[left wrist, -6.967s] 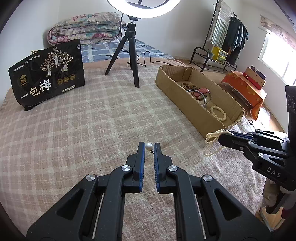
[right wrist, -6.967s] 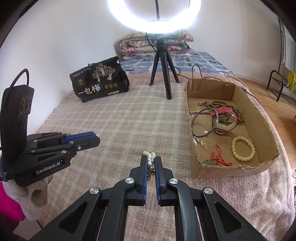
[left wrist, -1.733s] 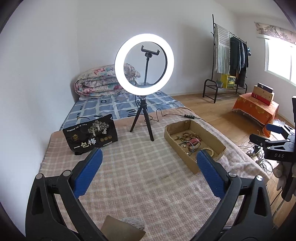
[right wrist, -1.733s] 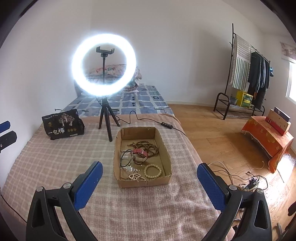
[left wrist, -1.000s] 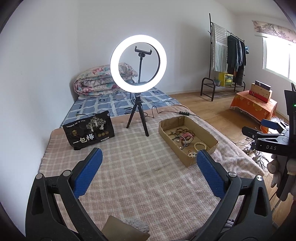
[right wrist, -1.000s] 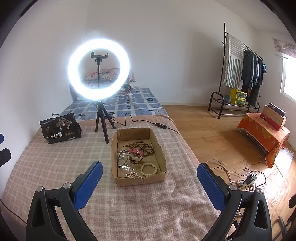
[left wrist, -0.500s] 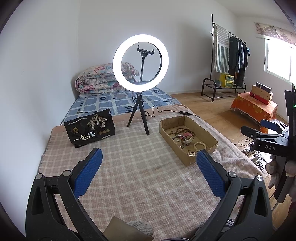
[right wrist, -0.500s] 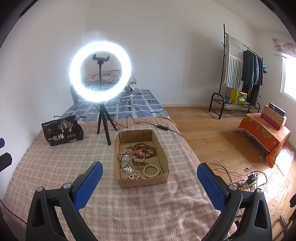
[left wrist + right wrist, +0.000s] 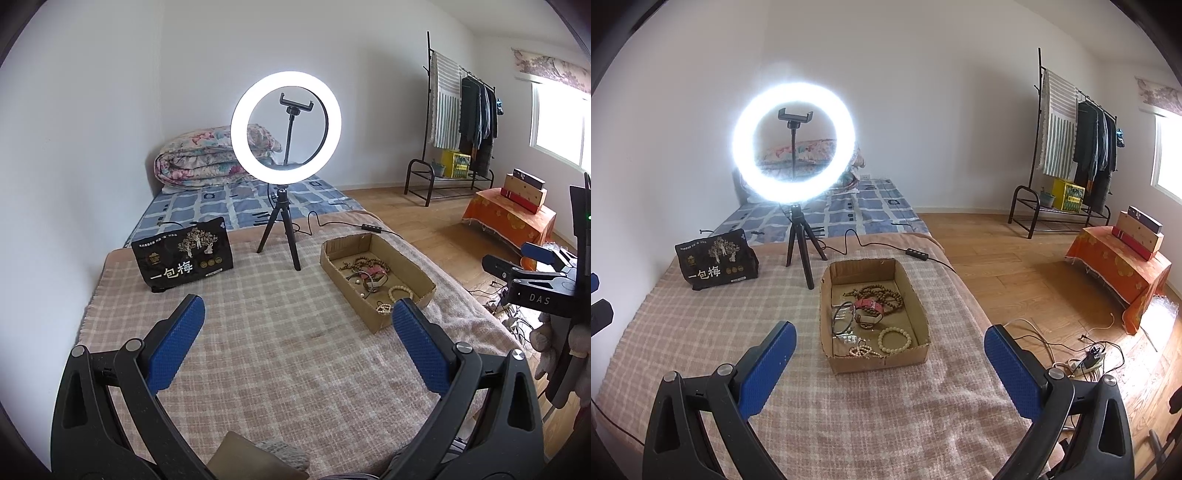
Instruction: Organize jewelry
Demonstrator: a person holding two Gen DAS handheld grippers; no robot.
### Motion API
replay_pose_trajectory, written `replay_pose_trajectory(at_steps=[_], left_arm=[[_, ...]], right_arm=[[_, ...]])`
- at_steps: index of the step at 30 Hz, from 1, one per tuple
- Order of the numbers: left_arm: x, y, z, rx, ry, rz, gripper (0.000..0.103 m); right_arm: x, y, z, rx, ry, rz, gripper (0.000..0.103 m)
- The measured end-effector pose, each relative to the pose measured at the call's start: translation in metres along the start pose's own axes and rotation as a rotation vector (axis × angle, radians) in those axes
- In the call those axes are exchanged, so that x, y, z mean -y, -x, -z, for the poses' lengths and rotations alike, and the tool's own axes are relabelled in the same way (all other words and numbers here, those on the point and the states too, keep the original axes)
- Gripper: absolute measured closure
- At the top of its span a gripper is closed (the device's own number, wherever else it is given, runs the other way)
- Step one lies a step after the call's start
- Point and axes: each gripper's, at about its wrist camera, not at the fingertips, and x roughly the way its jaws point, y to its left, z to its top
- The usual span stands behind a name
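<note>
In the right wrist view, the ring light (image 9: 793,142) blooms, blurring the folded bedding (image 9: 812,151) behind it. At the left edge only a sliver of the left gripper (image 9: 599,302) shows. In the cardboard box (image 9: 827,295), the tangled jewelry (image 9: 871,302) is too small to sort.

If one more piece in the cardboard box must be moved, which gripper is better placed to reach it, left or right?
Probably the right gripper: the cardboard box lies almost straight ahead of its open jaws. For the left gripper, also open, the box sits off to its right side.
</note>
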Motion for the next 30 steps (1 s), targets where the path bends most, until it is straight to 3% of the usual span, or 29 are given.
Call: replay_pose_trajectory(at_steps=[30], left_arm=[[-0.0035,0.0053,-0.0012,0.006,0.002,-0.018,0.0]], right_arm=[[0.0028,0.0002,0.0015,-0.011,-0.015,-0.004,0.0]])
